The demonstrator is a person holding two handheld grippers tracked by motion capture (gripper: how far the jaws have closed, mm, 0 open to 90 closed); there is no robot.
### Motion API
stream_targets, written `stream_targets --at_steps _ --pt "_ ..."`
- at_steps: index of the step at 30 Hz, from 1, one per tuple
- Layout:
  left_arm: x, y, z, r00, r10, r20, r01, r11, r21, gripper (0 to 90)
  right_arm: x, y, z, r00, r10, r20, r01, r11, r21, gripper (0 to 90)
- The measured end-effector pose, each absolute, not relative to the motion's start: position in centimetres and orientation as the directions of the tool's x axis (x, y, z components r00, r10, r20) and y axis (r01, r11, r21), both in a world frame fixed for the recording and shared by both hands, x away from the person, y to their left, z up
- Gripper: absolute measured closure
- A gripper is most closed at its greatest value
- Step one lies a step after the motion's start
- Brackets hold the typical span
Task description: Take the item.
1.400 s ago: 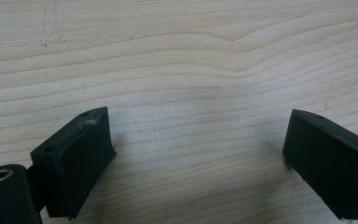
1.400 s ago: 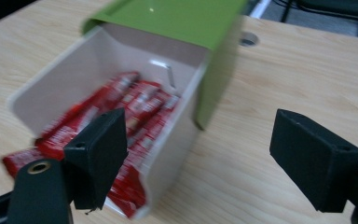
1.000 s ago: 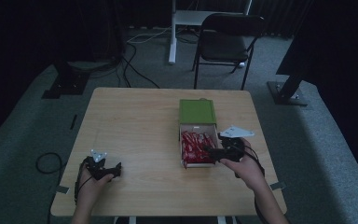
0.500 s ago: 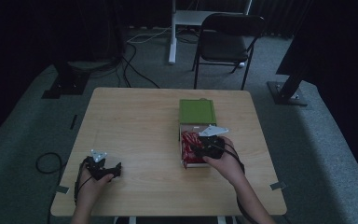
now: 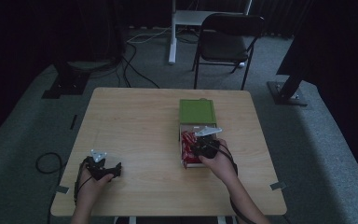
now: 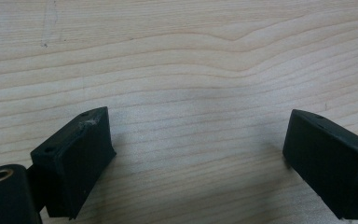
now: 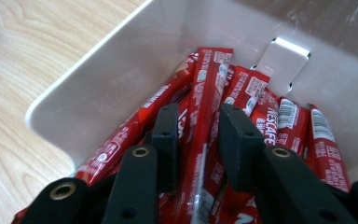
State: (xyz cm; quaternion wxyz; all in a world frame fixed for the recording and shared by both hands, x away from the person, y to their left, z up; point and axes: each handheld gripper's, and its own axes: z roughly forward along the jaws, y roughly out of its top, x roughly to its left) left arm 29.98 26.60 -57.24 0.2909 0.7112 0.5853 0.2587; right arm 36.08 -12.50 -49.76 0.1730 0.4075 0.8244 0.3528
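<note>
High view: right gripper (image 5: 200,148) has moved from the desk (image 5: 135,126) beside the box (image 7: 98,79) into it, fingers narrowed around one red stick (image 7: 200,126), pick imminent; left gripper (image 5: 103,169) parked near desk edge, fingers wide.

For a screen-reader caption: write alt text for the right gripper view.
The right gripper reaches into a white plastic box of red Nescafe stick sachets, its two black jaws close on either side of one long red sachet. Pale wooden table shows at left.
</note>
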Motion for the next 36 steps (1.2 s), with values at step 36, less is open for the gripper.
stream_targets --at_steps 36 --pt "30.0 26.6 -57.3 0.180 0.983 0.028 0.681 -0.146 0.718 9.0 33.4 -15.4 -45.9 -0.581 0.812 0.055 0.517 0.316 0.795 81.6"
